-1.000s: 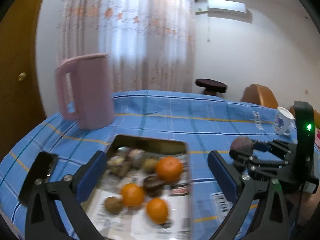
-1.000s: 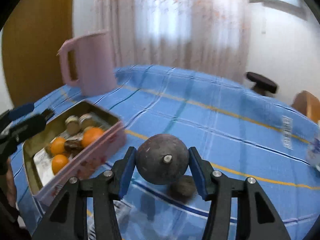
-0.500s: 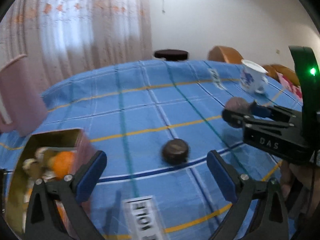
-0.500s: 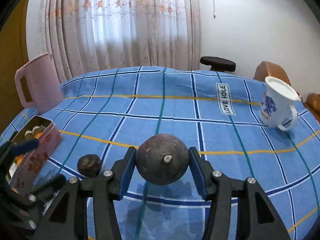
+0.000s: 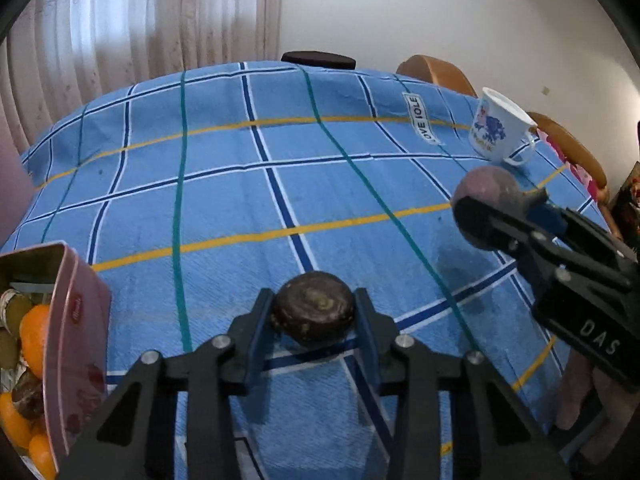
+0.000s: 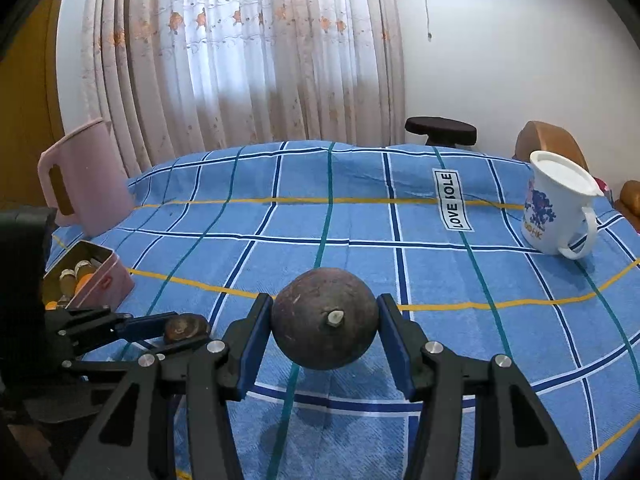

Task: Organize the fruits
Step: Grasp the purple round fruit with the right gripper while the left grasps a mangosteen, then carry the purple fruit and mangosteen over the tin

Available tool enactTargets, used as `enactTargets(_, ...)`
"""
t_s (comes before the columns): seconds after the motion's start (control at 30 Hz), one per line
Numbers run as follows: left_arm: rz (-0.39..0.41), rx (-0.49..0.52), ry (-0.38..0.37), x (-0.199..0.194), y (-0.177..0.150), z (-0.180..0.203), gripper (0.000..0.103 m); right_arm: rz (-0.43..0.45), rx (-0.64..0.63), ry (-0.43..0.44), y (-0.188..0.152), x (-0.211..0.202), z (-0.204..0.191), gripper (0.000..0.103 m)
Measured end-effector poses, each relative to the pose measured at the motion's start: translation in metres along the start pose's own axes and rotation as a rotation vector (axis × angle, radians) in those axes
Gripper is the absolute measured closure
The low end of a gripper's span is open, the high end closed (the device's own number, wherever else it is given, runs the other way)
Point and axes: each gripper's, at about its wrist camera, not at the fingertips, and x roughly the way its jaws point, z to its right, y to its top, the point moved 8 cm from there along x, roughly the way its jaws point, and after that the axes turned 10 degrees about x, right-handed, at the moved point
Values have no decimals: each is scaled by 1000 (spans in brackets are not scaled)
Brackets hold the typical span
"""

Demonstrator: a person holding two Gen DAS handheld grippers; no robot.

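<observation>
While the left gripper [image 5: 314,312] has just been closing, its fingers now press both sides of a small dark fruit [image 5: 314,311] that seems to rest on the blue checked surface [image 5: 240,200], beside the pink tin [image 5: 76,340] of oranges. From the right wrist, the right gripper [image 6: 325,326] clamps a larger round dark fruit [image 6: 325,326] above the cloth, half open.

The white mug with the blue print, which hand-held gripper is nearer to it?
Right. The right hand-held gripper sits just in front of the white mug with the blue print; the left hand-held gripper is farther back, toward the pink tin.
</observation>
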Motion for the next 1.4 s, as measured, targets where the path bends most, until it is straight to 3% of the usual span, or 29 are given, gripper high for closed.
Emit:
enactTargets(0.57,188,-5,92,-39,12,-8,62,58,-8,67,2,-16,-6,49)
enactTargets(1.4,319,9,162,-65,14,-8,62,179,-44,103,7,-40,-14,49)
